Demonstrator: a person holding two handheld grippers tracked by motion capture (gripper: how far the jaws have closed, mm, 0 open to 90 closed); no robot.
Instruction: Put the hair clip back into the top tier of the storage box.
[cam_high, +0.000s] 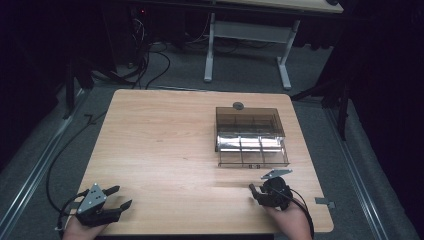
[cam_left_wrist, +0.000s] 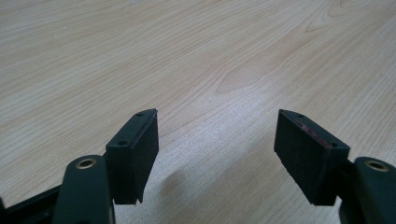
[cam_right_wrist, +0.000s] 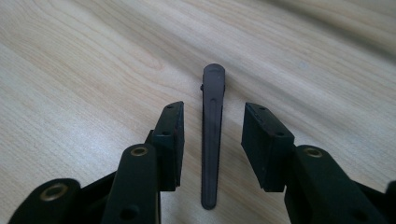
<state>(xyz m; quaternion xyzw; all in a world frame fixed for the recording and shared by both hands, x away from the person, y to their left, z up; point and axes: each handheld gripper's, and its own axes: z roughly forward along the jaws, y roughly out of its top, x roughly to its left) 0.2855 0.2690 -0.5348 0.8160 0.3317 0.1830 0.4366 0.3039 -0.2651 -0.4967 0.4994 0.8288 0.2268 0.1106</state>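
A slim dark hair clip (cam_right_wrist: 212, 140) lies flat on the wooden table (cam_high: 160, 140), pointing away from the camera in the right gripper view. My right gripper (cam_right_wrist: 212, 109) straddles it, one jaw on each side with a gap to the clip, so it is open. That gripper (cam_high: 253, 190) sits near the table's front right, held by a hand. My left gripper (cam_high: 123, 196) rests at the front left, open, with bare wood between its pads (cam_left_wrist: 135, 149).
A clear smoky compartment box (cam_high: 250, 135) with its lid swung up stands at the right back of the table, just beyond my right gripper. A small round dark object (cam_high: 238, 105) lies behind it. A desk frame (cam_high: 247, 35) and cables stand on the floor beyond.
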